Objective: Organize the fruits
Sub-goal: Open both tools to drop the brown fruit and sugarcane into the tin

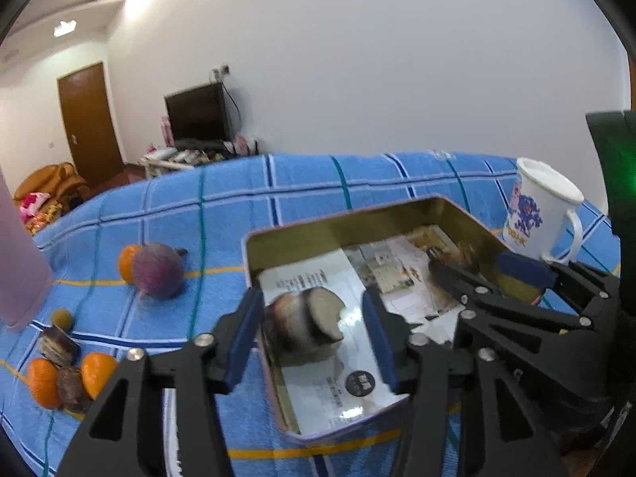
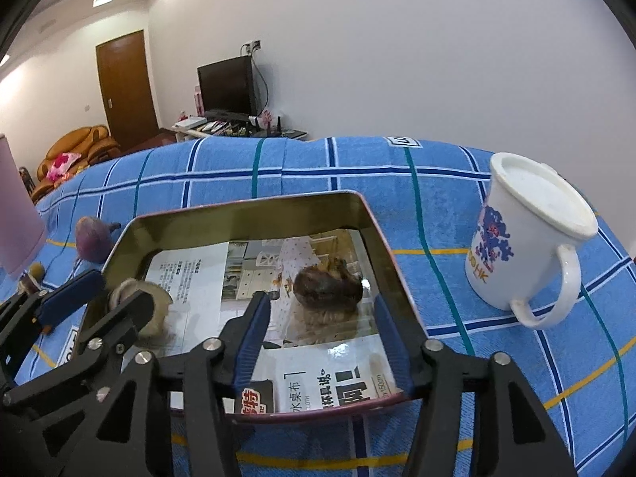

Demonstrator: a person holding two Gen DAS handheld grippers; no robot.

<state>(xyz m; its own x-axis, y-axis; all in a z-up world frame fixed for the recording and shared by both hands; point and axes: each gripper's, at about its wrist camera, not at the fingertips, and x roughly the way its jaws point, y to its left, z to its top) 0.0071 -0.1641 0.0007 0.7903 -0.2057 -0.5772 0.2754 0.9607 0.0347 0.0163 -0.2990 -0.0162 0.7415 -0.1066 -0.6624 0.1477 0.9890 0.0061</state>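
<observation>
A gold metal tin [image 1: 349,220] [image 2: 246,218], lined with printed paper, lies on the blue plaid cloth. A grey-brown fruit [image 1: 308,318] [image 2: 139,310] lies in its left part, a dark brown fruit [image 2: 328,286] [image 1: 457,256] in its right part. My left gripper [image 1: 312,336] is open around the grey-brown fruit, above the tin. My right gripper [image 2: 322,336] is open just in front of the dark brown fruit. Left of the tin lie a purple fruit [image 1: 157,270] [image 2: 93,238], oranges [image 1: 97,371] and dark brown pieces [image 1: 57,346].
A white mug [image 1: 536,214] [image 2: 524,242] with a blue print stands right of the tin. A pink container [image 1: 16,262] [image 2: 16,222] stands at the far left. A TV, a door and a sofa are in the room behind.
</observation>
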